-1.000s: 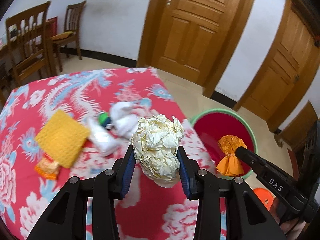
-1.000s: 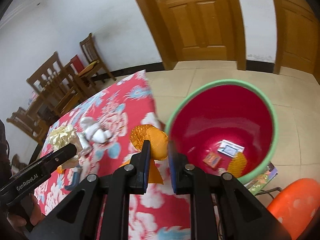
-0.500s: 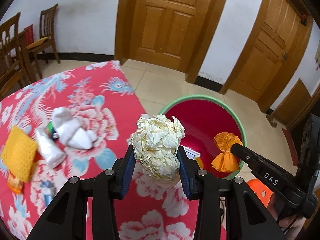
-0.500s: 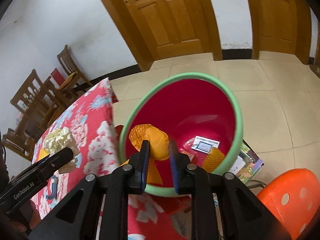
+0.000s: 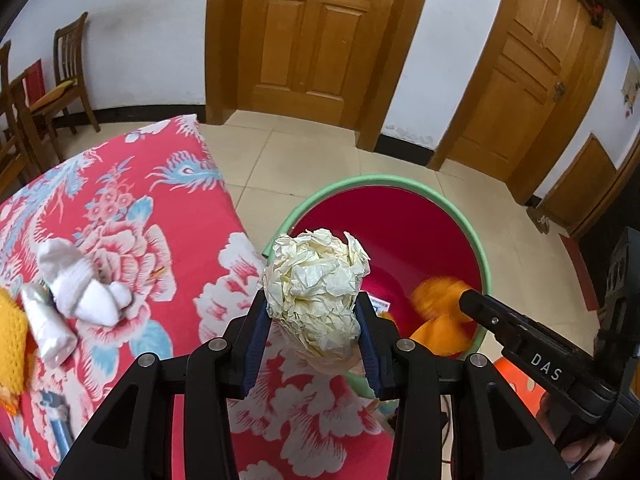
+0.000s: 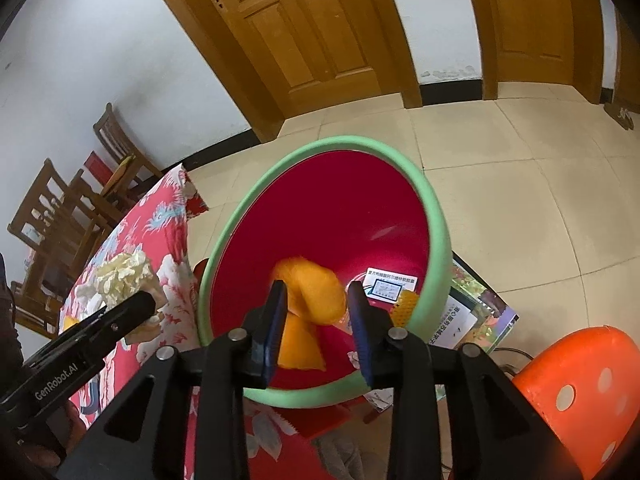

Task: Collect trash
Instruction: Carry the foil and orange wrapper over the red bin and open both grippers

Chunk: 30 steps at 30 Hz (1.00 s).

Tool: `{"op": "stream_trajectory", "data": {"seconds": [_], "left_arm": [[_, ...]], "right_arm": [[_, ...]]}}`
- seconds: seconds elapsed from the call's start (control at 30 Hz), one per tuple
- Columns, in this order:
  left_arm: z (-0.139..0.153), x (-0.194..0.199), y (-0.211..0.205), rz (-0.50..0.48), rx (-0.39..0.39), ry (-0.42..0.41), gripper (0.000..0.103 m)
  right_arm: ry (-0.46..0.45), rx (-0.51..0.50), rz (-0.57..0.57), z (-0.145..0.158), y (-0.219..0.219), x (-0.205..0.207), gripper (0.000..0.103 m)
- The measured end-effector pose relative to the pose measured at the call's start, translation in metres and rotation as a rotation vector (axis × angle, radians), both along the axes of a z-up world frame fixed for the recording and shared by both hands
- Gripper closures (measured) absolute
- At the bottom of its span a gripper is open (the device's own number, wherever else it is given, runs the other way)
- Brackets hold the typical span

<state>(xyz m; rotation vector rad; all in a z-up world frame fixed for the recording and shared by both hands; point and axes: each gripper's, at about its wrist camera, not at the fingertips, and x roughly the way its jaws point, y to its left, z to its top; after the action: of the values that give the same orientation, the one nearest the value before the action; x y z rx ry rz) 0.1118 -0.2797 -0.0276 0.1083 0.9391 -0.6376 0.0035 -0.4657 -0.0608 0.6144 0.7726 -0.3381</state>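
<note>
R tool (image 6: 318,308) open, wrapper (image 6: 314,300) prob. loose over bin (image 6: 434,216)

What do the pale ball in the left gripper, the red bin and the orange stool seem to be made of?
Pale ball: crumpled paper, matte cream, with many sharp creases.
Red bin: probably plastic; smooth glossy red wall with a light reflection, and a matte green rim.
Orange stool: probably moulded plastic; even, slightly shiny surface with round holes.
</note>
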Motion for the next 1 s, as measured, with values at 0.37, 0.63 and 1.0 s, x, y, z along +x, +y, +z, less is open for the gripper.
{"op": "stream_trajectory", "data": {"seconds": [0.37,0.63,1.0], "left_arm": [[-0.003,0.003,-0.009,-0.028,-0.013,0.006,0.049],[0.002,0.001,-0.004,-0.011,-0.019,-0.003,0.043],[0.016,-0.005,0.026,0.048,-0.026,-0.016,0.043]], "right_arm": [[-0.003,0.008,-0.031,-0.001,-0.007,-0.008,0.062],[-0.007,0.011,-0.027,0.002,-0.007,-0.010,0.061],[-0.036,0.004,0.007,0.016,0.012,-0.013,0.054]]}}
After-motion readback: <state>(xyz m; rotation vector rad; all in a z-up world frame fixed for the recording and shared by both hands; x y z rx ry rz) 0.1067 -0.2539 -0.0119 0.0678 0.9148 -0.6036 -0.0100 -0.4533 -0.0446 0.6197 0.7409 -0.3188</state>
